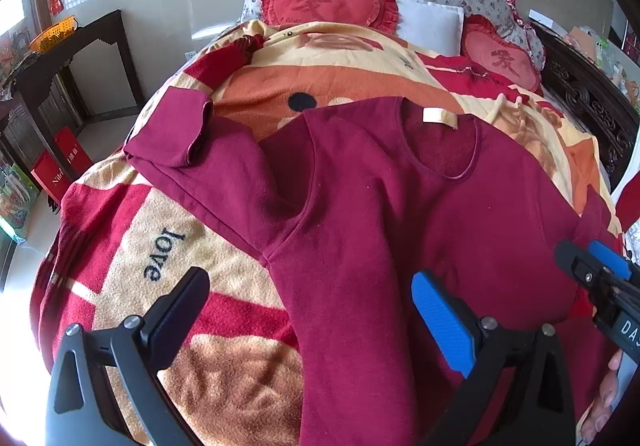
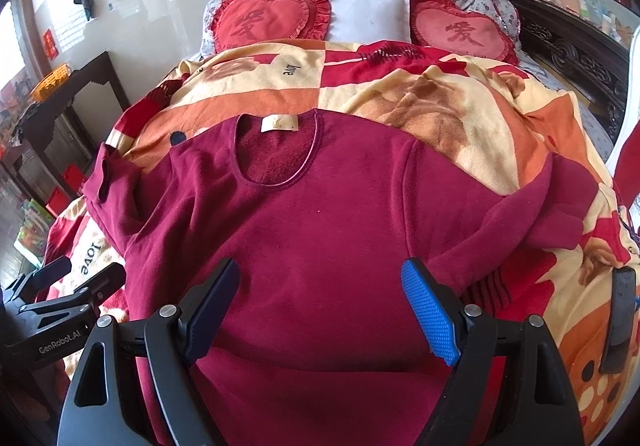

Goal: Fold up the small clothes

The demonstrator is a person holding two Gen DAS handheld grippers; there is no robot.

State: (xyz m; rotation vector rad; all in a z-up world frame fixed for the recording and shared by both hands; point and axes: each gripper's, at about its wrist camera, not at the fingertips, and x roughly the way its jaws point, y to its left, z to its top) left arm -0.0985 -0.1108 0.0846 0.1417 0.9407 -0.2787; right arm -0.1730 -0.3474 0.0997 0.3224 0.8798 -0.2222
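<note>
A: Where is the garment?

B: The dark red long-sleeved fleece top [image 2: 320,230] lies flat, front up, on the red, orange and cream patterned blanket [image 2: 460,101] covering the bed, its round neckline and cream label [image 2: 279,123] toward the pillows.

A: And the sleeves?

B: One sleeve [image 1: 208,165] stretches out to the left, its cuff folded back; the other [image 2: 532,205] bunches up to the right.

A: The claws?

B: The left gripper [image 1: 310,310] has its jaws spread wide, empty, above the top's left side and the blanket. The right gripper [image 2: 320,306] is likewise spread wide over the top's lower middle, holding nothing.

A: Behind?

B: Two red heart-shaped cushions [image 2: 272,19] flank a white pillow [image 2: 370,15].
</note>
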